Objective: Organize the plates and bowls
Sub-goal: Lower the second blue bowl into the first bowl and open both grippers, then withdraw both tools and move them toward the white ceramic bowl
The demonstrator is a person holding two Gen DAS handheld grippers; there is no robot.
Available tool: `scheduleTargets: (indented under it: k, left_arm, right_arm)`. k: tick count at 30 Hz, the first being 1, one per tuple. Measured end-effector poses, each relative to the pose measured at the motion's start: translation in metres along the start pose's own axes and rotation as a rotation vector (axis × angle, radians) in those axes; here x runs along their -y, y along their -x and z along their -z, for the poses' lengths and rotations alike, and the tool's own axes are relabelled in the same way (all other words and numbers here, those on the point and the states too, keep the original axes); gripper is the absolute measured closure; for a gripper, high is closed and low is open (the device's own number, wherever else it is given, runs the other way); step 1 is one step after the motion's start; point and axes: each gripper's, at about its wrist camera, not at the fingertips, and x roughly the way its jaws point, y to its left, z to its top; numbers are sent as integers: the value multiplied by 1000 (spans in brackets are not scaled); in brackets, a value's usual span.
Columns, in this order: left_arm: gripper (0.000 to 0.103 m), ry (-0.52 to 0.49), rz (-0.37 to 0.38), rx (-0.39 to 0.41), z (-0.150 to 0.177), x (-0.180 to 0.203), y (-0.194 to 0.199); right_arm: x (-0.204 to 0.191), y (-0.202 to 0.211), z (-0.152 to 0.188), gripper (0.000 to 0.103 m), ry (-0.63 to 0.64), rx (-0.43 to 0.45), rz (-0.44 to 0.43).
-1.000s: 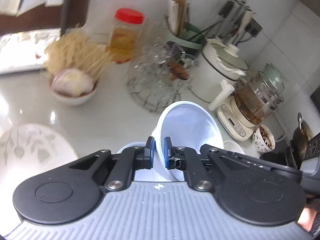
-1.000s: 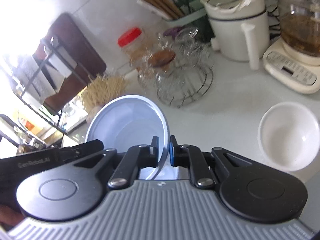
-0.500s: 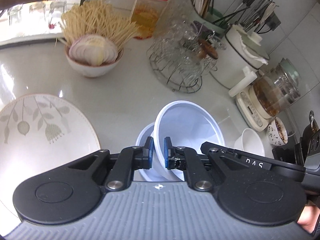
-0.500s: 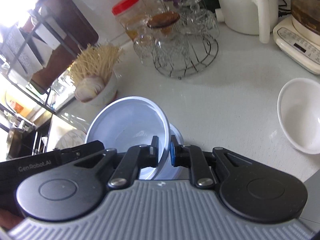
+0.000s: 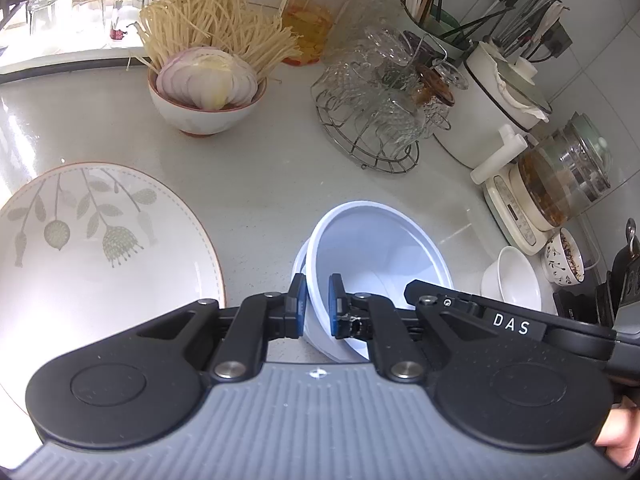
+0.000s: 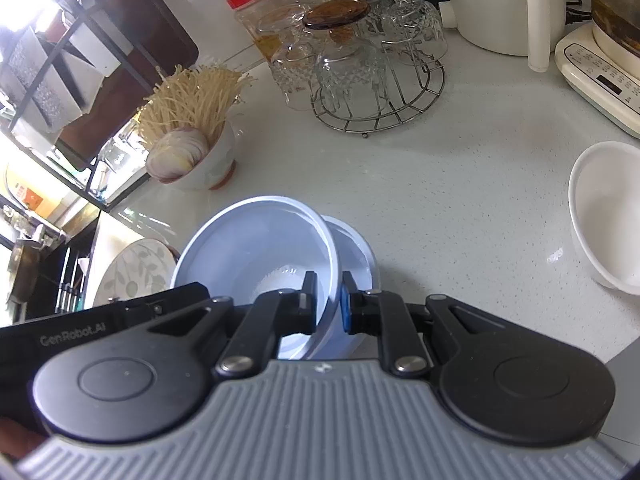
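Pale blue bowl (image 5: 372,248) lowered since a second ago, now nesting tilted in second bowl (image 6: 360,256) mid-worktop. Left gripper (image 5: 316,306) and right gripper (image 6: 325,302) each pinching its rim. Judged: stacking nearly done, release next.

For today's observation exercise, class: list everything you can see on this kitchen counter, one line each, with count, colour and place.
pale blue bowl: one, tilted, rim clamped by both grippers, over a second bowl
lower bowl: one, pale blue, on counter
patterned plate: one, white with leaves, left
noodle and onion bowl: one, white, back left
glass rack: one, wire, clear cups, centre back
red-lidded jar: one, back
white bowl: one, right
kettle: one, glass, right
left gripper: black, shut on rim
right gripper: black, shut on rim
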Motion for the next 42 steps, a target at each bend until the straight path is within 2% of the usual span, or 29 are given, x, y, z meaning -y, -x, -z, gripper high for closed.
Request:
scheduleTargets:
  k: [2,3,4,6,8,10,11,19,28,35,42]
  left_arm:
    - [73,3,-27,0,-1,1,0]
    - [60,4,-38,6,-2,1,1]
    - [58,5,-36,14,-2,1,2]
    - [58,3,-33,25,-4,2,5]
    - [58,-10,-37,33,-4,4,7]
    - [58,-24,-34,36,-5,6,10]
    - [58,-32,-31,41,-5,8,12]
    - [58,-96,4,102,-10,24,40]
    - [58,-169,49,178,-9,48,83]
    - [58,-220,93,196,-4,63,109]
    - [58,-287,142,183,9,84,114]
  right_arm:
    - [-3,0,-1,87,14,-6,23]
    - [-4,0,-2,87,24,-6,32]
    - [-5,0,-2,87,27,-5,31]
    - [-4,1,-4,87,20,-4,23]
    - [-4,3,-4,79,15,6,26]
    - [-4,8,-3,65,15,29,25]
    - [-4,10,-3,63,12,37,22]
    - [-15,47,-7,63,35,148,-7]
    - [-25,95,-1,63,60,273,14]
    - [-24,127,14,63,58,353,49]
    - [-16,156,30,63,34,423,89]
